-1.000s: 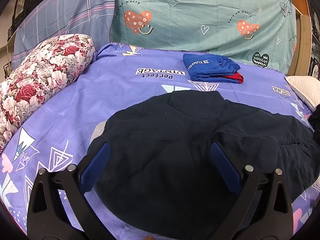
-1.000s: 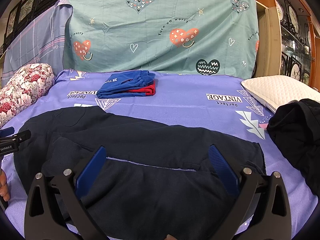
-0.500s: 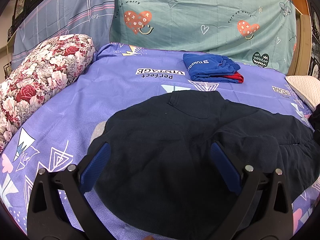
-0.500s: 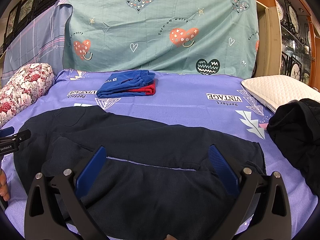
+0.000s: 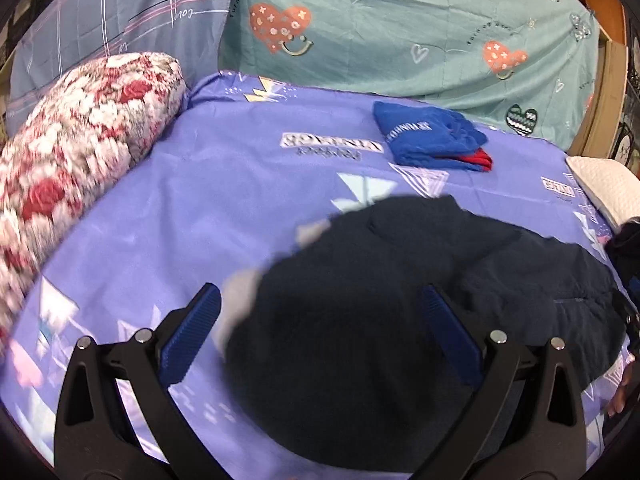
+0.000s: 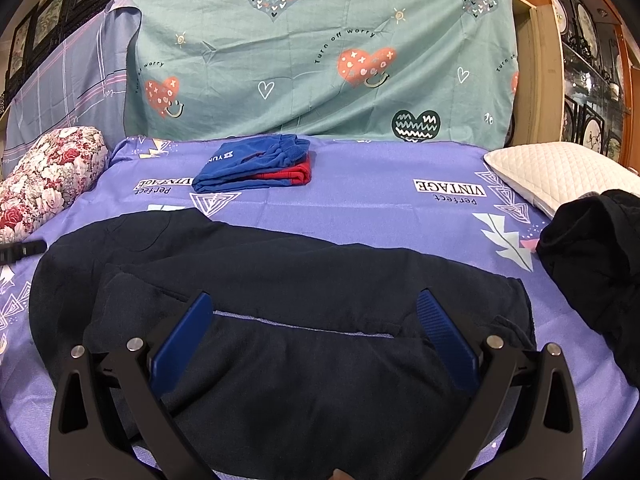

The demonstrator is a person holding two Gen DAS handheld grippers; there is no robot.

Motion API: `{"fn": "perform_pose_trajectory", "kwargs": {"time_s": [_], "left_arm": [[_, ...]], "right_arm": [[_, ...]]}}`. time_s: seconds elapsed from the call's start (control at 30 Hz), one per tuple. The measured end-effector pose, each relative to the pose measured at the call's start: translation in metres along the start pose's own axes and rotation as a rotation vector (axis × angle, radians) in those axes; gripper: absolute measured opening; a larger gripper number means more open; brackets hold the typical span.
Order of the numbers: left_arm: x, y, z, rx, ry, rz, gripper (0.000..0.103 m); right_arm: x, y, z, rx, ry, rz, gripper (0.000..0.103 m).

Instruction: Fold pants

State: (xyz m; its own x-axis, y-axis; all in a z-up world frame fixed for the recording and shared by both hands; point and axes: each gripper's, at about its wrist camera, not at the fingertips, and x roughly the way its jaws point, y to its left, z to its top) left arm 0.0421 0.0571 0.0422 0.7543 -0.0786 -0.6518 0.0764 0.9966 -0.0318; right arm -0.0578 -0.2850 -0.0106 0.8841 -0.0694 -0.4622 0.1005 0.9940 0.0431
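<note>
Dark navy pants (image 6: 288,280) lie spread sideways on the purple bed sheet (image 6: 380,208), waist at the left, legs running right. In the left wrist view the pants (image 5: 360,320) fill the lower middle, with a grey patch of lining at their left edge. My left gripper (image 5: 320,308) is open and empty, hovering over the waist end. My right gripper (image 6: 316,316) is open and empty, above the near leg. The left gripper's tip (image 6: 24,249) shows at the left edge of the right wrist view.
A folded blue and red garment stack (image 6: 260,164) lies at the back of the bed. A floral bolster (image 5: 80,132) lies at the left. A white pillow (image 6: 560,172) and a black clothes heap (image 6: 592,256) lie at the right. Patterned sheets hang behind.
My left gripper has swung left and lifted slightly, its view now blurred by motion; the pants sit further right in it. The right gripper has barely moved.
</note>
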Motion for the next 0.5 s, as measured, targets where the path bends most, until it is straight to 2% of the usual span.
{"fn": "perform_pose_trajectory", "kwargs": {"time_s": [0.07,0.1,0.2,0.27,0.33,0.37,0.4,0.47,0.5], "left_arm": [[0.016,0.015,0.028,0.006,0.054,-0.021,0.101],[0.032,0.023,0.045,0.006,0.100,-0.059,0.101],[0.093,0.022,0.069,0.020,0.277,-0.113,0.101],[0.133,0.007,0.071,0.044,0.391,-0.138,0.101],[0.155,-0.014,0.063,0.078,0.467,-0.183,0.099],[0.162,-0.026,0.056,0.102,0.509,-0.211,0.096],[0.163,-0.044,0.046,0.140,0.542,-0.238,0.085],[0.143,-0.068,0.035,0.212,0.510,-0.264,0.080],[0.118,-0.086,0.025,0.262,0.481,-0.333,0.080]], "right_arm": [[0.004,-0.001,0.000,0.003,0.022,0.006,0.102],[0.007,0.000,0.000,0.005,0.033,0.009,0.102],[0.016,-0.001,0.000,0.017,0.084,0.016,0.102],[0.023,-0.003,-0.001,0.028,0.117,0.021,0.102],[0.026,-0.004,-0.001,0.044,0.132,0.027,0.102],[0.026,-0.005,-0.001,0.049,0.130,0.031,0.102],[0.026,-0.006,-0.001,0.053,0.128,0.032,0.102],[0.026,-0.007,-0.001,0.057,0.127,0.036,0.102],[0.025,-0.007,0.000,0.059,0.127,0.039,0.102]]}}
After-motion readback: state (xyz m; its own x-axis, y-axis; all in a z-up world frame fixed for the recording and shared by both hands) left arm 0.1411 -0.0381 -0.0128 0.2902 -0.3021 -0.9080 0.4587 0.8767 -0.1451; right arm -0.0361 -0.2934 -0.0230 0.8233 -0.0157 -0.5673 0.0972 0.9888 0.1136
